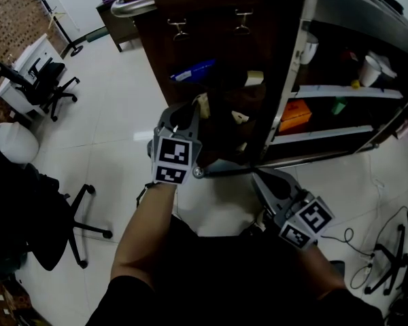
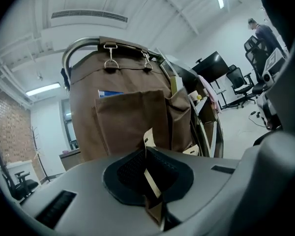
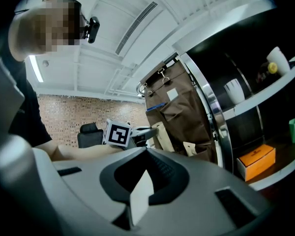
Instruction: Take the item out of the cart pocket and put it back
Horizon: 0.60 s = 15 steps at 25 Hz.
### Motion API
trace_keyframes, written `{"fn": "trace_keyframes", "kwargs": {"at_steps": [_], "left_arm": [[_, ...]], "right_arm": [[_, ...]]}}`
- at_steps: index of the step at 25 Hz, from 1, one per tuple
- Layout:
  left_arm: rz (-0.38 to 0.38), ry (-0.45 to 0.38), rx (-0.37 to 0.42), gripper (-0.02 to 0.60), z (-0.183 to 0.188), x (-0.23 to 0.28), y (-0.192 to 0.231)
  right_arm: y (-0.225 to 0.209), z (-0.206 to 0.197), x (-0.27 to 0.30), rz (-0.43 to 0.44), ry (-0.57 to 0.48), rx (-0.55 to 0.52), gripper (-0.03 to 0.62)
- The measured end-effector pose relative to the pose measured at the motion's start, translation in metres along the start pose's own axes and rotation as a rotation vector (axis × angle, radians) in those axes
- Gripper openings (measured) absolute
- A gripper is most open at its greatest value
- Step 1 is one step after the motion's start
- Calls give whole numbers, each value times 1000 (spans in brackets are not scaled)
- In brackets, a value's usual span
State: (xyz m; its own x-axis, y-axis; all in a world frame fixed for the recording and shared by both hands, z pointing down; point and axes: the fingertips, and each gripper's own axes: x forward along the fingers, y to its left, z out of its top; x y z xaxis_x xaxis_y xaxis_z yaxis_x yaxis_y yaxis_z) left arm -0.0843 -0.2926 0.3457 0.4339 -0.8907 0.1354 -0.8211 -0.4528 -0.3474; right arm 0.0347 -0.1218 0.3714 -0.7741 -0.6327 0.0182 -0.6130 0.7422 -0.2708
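A brown fabric panel (image 1: 211, 39) with pockets hangs on the cart's end. My left gripper (image 1: 194, 111) is raised in front of the pockets and shut on a thin tan card (image 1: 202, 104). In the left gripper view the card (image 2: 148, 137) stands edge-on between the closed jaws, just ahead of a pocket (image 2: 130, 122). A blue item (image 1: 194, 71) sticks out of the upper pocket, and another tan card (image 1: 253, 78) sits in a pocket to the right. My right gripper (image 1: 261, 177) hangs lower, near the cart's bottom corner, with its jaws together. A pale sliver shows in their seam.
The cart's shelves hold an orange box (image 1: 294, 116) and white cups (image 1: 369, 70). Office chairs (image 1: 47, 80) stand on the tiled floor to the left, with another dark chair (image 1: 47, 229) close by. Cables (image 1: 367, 263) lie on the floor at the right.
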Motion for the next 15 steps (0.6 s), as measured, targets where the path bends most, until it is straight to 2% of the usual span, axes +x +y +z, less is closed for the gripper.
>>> {"fn": "trace_keyframes", "kwargs": {"at_steps": [3, 12, 15], "left_arm": [[-7, 33, -26, 2, -17, 9, -3], [-24, 180, -169, 2, -73, 32, -13], [-22, 207, -191, 2, -88, 34, -16]], "right_arm": [[-1, -1, 0, -2, -2, 1, 15], [0, -1, 2, 0, 2, -5, 15], [0, 0, 1, -3, 1, -8, 15]]}}
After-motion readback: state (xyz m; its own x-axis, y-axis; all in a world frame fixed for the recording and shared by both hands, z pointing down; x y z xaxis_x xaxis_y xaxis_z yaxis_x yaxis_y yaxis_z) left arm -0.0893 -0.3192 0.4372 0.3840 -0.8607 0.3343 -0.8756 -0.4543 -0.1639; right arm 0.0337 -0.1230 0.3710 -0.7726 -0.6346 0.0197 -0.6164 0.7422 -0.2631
